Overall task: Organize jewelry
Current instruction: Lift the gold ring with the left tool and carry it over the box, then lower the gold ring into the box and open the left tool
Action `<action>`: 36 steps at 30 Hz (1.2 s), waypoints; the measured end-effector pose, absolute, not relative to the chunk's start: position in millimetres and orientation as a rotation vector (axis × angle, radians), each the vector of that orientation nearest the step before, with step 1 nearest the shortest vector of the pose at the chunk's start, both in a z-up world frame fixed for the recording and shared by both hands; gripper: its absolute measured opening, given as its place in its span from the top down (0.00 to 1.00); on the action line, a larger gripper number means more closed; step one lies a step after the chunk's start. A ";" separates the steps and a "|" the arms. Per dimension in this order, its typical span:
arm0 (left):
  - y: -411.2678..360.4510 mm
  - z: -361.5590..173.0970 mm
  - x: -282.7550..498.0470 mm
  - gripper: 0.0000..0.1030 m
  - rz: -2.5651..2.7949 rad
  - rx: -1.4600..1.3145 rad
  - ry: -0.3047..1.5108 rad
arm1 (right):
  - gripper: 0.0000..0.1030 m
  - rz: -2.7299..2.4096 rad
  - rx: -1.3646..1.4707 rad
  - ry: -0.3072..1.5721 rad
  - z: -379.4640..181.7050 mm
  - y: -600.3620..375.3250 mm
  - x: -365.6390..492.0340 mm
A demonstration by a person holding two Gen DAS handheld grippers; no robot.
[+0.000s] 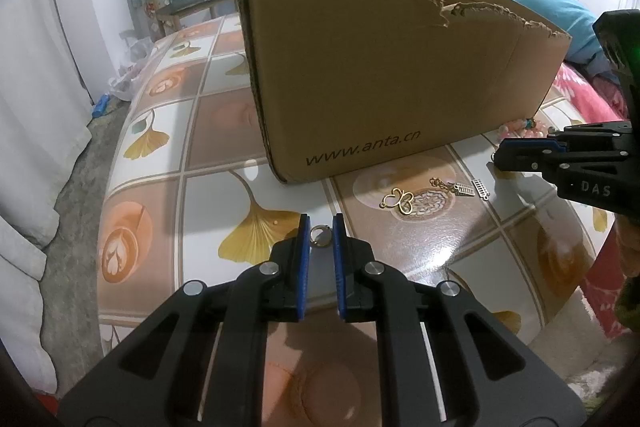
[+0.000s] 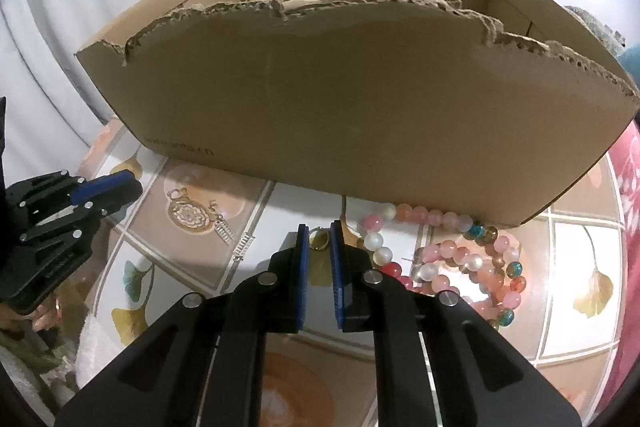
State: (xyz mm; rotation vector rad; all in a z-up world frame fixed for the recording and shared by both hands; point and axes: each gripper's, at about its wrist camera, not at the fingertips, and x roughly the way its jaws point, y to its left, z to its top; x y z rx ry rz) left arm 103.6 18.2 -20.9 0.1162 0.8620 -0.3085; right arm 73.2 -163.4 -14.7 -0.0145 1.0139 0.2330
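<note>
Two rings (image 1: 320,237) (image 2: 319,239), one box (image 1: 384,75) — three charms (image 1: 400,201) (beads uncounted)

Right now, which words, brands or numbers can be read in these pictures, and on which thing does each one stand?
"www.anta.cn": printed in dark letters low on the side of the cardboard box, read in the left wrist view.
"DAS": pale letters on the black body of the right tool, seen in the left wrist view.
In the right wrist view, the same print on the box is too blurred to read.
</note>
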 end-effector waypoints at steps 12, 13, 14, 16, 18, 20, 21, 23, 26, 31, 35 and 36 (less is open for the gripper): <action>19.9 -14.1 94.7 0.91 -0.311 0.109 0.841 | 0.90 0.243 -0.012 0.976 -3.5 -172.5 60.9; 19.2 -12.7 93.0 0.91 -0.311 0.111 0.836 | 0.90 0.243 -0.012 0.972 -2.3 -173.0 59.3; 18.7 -10.3 90.6 0.91 -0.312 0.113 0.828 | 0.90 0.244 -0.011 0.969 -1.4 -173.4 58.5; 18.5 -6.6 88.1 0.92 -0.312 0.117 0.819 | 0.90 0.245 -0.011 0.964 1.1 -174.8 54.9; 18.7 -2.1 84.4 0.92 -0.312 0.120 0.808 | 0.90 0.248 -0.012 0.955 4.5 -175.8 50.9; 18.9 4.4 80.3 0.92 -0.308 0.121 0.793 | 0.90 0.253 -0.014 0.943 9.4 -176.0 48.1; 19.8 8.3 78.5 0.92 -0.307 0.121 0.784 | 0.90 0.255 -0.015 0.939 11.8 -175.8 46.4; 21.4 18.7 74.2 0.92 -0.309 0.116 0.759 | 0.90 0.270 -0.017 0.917 22.0 -174.5 41.3; 23.0 39.9 70.3 0.92 -0.329 0.102 0.713 | 0.90 0.299 -0.024 0.869 41.2 -171.5 34.8; 21.8 90.5 73.8 0.91 -0.396 0.112 0.600 | 0.90 0.370 -0.051 0.748 87.7 -171.4 31.0; 16.2 128.3 99.3 0.91 -0.482 0.095 0.558 | 0.90 0.441 -0.051 0.674 126.9 -174.6 47.8; 13.7 134.0 110.1 0.91 -0.508 0.092 0.566 | 0.90 0.468 -0.043 0.667 136.5 -175.7 55.6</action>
